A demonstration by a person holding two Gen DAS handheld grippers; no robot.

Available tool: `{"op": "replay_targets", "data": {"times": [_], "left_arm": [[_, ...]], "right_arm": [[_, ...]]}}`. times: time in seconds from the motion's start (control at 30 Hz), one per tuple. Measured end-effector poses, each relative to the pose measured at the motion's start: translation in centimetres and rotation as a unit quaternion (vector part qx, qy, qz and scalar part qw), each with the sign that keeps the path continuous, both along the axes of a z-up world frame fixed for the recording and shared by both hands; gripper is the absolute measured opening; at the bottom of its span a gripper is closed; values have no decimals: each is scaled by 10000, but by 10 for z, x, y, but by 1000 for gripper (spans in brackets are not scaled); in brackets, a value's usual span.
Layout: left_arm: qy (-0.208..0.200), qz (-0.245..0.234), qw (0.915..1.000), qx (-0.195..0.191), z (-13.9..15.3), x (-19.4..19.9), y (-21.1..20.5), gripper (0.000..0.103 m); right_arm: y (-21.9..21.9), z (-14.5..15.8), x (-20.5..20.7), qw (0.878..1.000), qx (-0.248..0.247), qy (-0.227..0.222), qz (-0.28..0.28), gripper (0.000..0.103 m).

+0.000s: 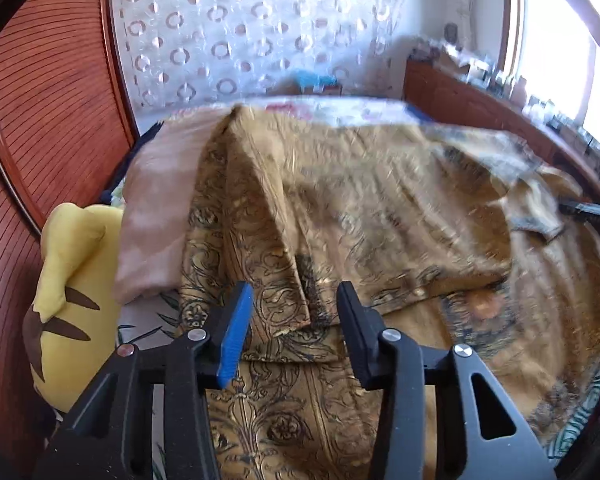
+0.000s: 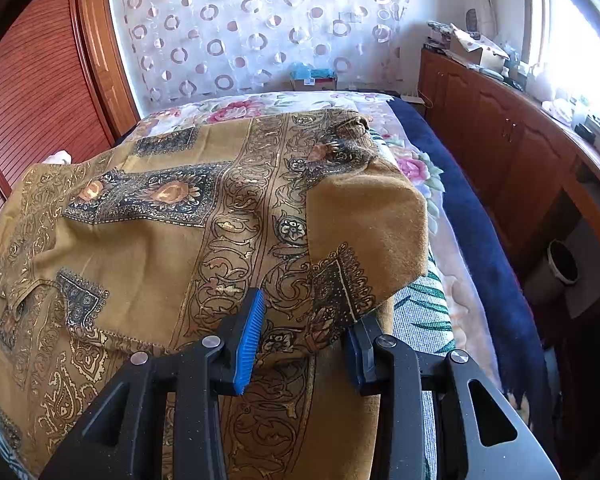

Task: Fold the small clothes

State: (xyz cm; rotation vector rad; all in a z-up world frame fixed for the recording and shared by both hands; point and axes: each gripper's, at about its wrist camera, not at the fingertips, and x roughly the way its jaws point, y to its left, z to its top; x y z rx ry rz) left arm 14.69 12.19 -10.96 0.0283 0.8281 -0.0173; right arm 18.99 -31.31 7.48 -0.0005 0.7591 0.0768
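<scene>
1. Left gripper: the jaws stand apart, with a raised ridge of the mustard patterned garment running up between them. The blue-ribbed pad shows a clear gap to the cloth, so nothing is pinched yet. To do this step well, lower the tips until both layers of the ridge sit between the pads, then close.
2. Right gripper: the jaws are partly closed with a bunched fold of the same garment between them. The cloth drapes over the right-hand finger and hides its pad, so I cannot tell whether the pads actually press on it. Confirm the hold before lifting.
3. In my judgement the fold will lie straight only if both grippers take the near hem at the same level and travel together; an uneven lift would skew the printed border bands.
4. Position: the garment lies spread on the bed, reaching from under both sets of jaws away towards the far end. Ahead and to the right of the right jaws, one corner is turned back, showing a plain reverse.
5. Appearance: soft brushed fabric, mustard ground, black scrollwork bands, dark panels with orange motifs. It is creased and humped, not flat.
6. Left of the left jaws sits a yellow plush toy, clear of the cloth.
</scene>
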Motion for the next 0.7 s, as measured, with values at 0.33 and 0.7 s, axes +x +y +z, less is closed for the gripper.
{"op": "replay_targets", "data": {"times": [0.33, 0.7], "left_arm": [[-29, 106, 9998, 140, -5, 5, 14, 5], [-772, 193, 9946, -672, 51, -37, 45, 5]], "right_arm": [[9, 5, -6, 9997, -53, 26, 257, 4], [10, 64, -79, 9942, 324, -766, 685, 3]]}}
